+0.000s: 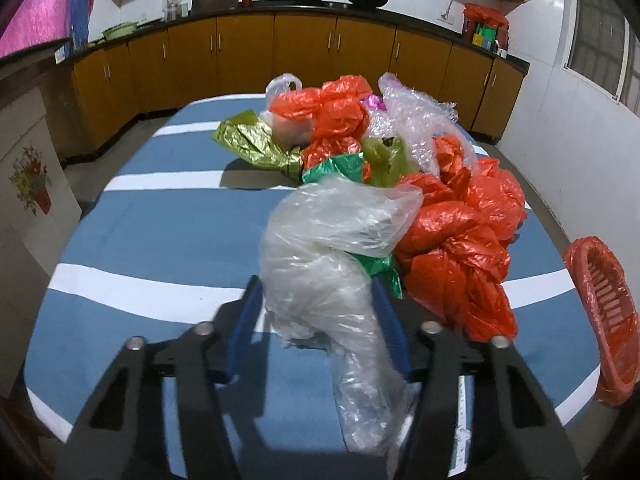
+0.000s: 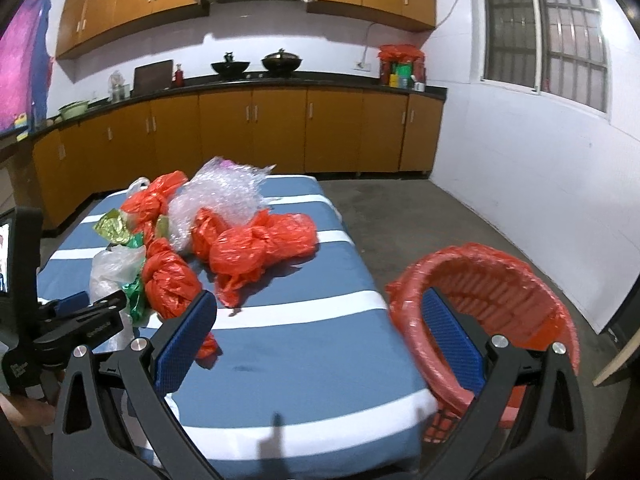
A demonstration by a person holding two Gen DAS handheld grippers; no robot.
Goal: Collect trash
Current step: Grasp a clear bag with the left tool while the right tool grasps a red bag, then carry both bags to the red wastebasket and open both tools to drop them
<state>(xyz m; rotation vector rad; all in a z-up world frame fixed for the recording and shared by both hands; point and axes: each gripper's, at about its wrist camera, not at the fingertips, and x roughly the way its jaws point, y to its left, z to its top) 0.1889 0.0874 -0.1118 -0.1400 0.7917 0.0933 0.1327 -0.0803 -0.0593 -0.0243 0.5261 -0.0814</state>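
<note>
Kitchen cabinets ring the back of the room, and in front of us a blue-and-white striped tabletop (image 1: 160,240) carries a heap of crumpled plastic. Our left gripper (image 1: 316,292) has the clear plastic bag (image 1: 332,248) between its blue fingers (image 1: 244,320); the fingers stand on either side of the bag's lower part, half drawn in, and we cannot tell whether both pads press it yet. The bag's long axis runs from near us, up and away toward the pile, so it lies lengthwise along the fingers, not across them. Just right of it sit the orange plastic bags (image 1: 460,248), with a strip of green foil wrap (image 1: 380,268) touching the clear bag's right side. Farther off lie gold foil (image 1: 256,140) and bubble wrap (image 1: 416,116).

Our right gripper (image 2: 316,328) hovers with its fingers wide apart and nothing between them, over the tabletop's near right corner. The red basket lined with an orange bag (image 2: 492,280) stands off the tabletop's right edge, just beside that corner, its mouth facing us.

We judge the left hand nearer the trash and the right nearer the basket. The carry goes rightward past the orange bags, and the near strip of tabletop is bare enough for that. The green foil may drag along.
</note>
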